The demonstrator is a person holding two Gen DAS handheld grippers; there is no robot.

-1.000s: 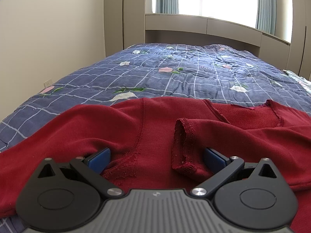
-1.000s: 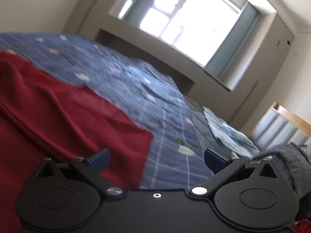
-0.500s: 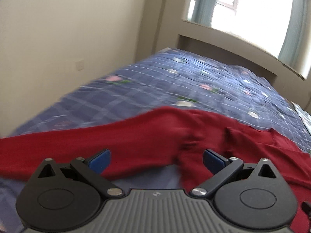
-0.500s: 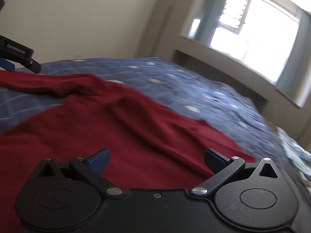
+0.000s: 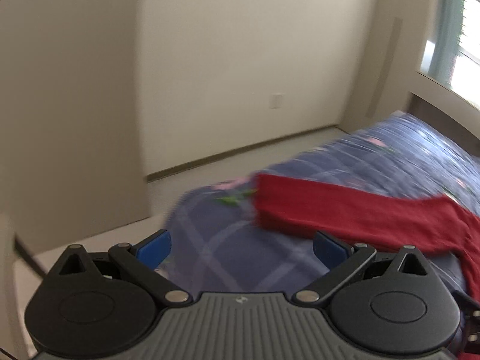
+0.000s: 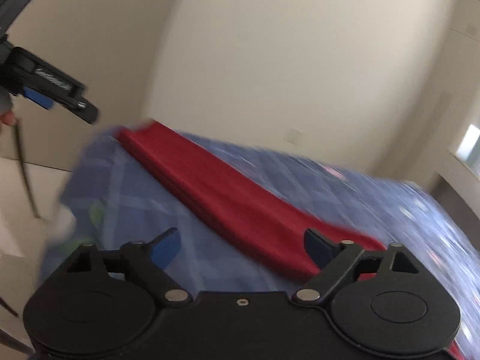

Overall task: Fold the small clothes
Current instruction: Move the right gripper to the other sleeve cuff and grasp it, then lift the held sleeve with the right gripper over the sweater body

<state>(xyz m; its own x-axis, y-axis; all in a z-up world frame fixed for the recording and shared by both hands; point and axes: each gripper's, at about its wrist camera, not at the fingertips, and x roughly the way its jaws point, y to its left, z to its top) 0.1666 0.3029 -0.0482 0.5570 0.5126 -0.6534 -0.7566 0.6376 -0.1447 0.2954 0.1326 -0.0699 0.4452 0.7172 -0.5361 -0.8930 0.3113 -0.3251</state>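
A dark red sweater's long sleeve (image 5: 330, 207) lies stretched flat across the blue checked quilt (image 5: 225, 255), its cuff end near the bed's corner. My left gripper (image 5: 241, 247) hovers open just short of the sleeve, with only quilt between its blue pads. In the right wrist view the sleeve (image 6: 228, 192) runs diagonally from the far corner to beside the right-hand pad (image 6: 318, 247). My right gripper (image 6: 241, 247) is closing, its pads pressing on nothing; the sleeve's near part lies under the gap. The left gripper (image 6: 60, 96) shows at the upper left, above the cuff.
The quilt drops off at the bed's corner (image 5: 180, 207), with pale floor (image 5: 240, 162) and beige walls beyond. A wall socket (image 5: 276, 101) sits low on the wall. A bright window (image 5: 468, 30) is at the far right. Both views are motion-blurred.
Both grippers have swung left, away from the sweater's body and neckline, to the outstretched sleeve at the bed's corner. The right gripper's jaws have narrowed a little.
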